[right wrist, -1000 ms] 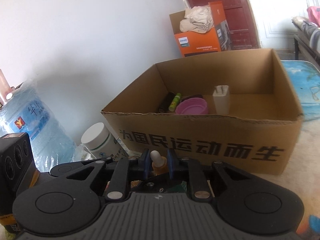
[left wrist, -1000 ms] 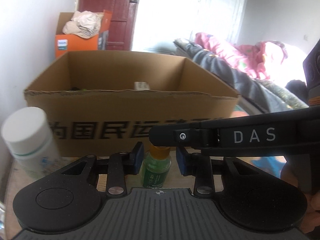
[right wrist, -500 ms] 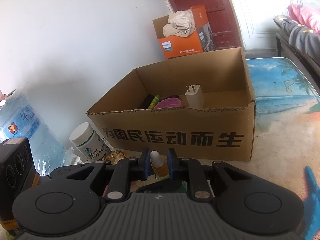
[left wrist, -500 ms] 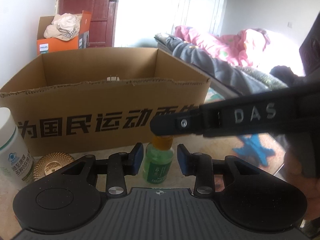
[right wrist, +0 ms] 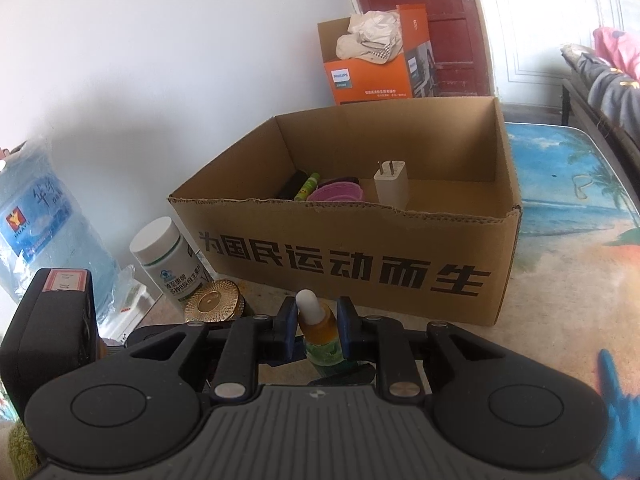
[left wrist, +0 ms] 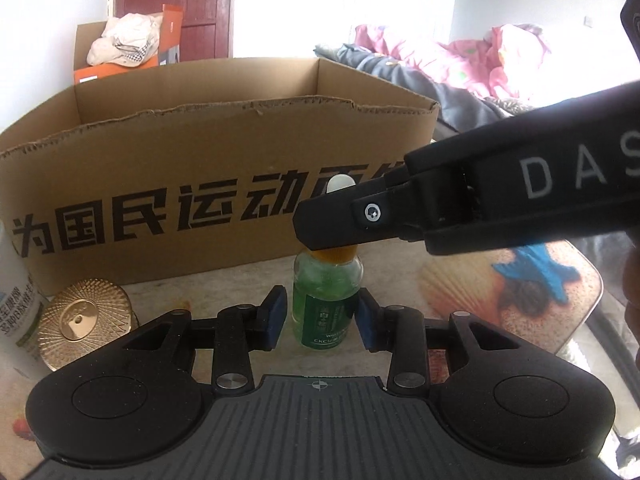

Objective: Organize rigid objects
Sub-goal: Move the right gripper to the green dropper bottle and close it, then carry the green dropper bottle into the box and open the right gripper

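A small green dropper bottle (left wrist: 326, 300) with an orange collar and white bulb stands upright in front of the open cardboard box (left wrist: 200, 152). Its base looks to rest on the table. My right gripper (right wrist: 317, 320) is shut on the bottle's (right wrist: 320, 328) orange collar, and its jaws are just starting to open. In the left wrist view one of its black fingers (left wrist: 352, 220) crosses over the cap. My left gripper (left wrist: 322, 320) is open. Its blue pads flank the bottle's lower body with a thin gap on each side.
The box (right wrist: 360, 264) holds a white charger (right wrist: 391, 184), a pink dish (right wrist: 340, 192) and a green tube (right wrist: 307, 186). A white pill bottle (right wrist: 164, 260) and a gold lid (right wrist: 214, 300) stand left of it. A water jug (right wrist: 36, 232) is far left, a bed (left wrist: 480, 64) to the right.
The left gripper sank and swung, so the gold lid came into view. The bottle came down with it, staying between both pairs of pads. The right view pulled back from the box.
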Demonstrator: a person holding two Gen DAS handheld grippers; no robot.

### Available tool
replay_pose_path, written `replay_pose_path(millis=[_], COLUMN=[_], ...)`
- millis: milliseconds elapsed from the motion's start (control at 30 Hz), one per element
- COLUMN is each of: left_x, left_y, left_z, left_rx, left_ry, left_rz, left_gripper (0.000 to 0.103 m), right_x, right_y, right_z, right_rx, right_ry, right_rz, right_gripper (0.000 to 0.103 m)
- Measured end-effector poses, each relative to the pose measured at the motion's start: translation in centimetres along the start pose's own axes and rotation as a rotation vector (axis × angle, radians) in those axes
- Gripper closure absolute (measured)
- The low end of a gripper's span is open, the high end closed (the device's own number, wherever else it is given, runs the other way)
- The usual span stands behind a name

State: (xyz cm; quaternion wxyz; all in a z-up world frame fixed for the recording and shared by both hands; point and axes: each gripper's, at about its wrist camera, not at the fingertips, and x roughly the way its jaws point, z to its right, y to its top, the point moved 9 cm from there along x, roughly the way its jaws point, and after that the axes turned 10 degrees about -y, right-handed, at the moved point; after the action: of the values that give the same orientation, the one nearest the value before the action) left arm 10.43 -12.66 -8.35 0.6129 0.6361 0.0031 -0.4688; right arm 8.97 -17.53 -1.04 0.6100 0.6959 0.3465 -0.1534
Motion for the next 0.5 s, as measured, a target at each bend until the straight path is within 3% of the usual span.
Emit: replay_pose_path(millis=[500], left_x=[0.51], left_y=[-0.73], left_z=[0.35], left_rx=[0.013], left_ry=[-0.006], left_rz=[0.015], left_gripper=[0.071], right_x=[0.00], right_y=[-0.05], right_z=[-0.06], right_rx=[-0.026], right_ry=[-0.006], right_rz=[0.008], right_gripper=[0.080])
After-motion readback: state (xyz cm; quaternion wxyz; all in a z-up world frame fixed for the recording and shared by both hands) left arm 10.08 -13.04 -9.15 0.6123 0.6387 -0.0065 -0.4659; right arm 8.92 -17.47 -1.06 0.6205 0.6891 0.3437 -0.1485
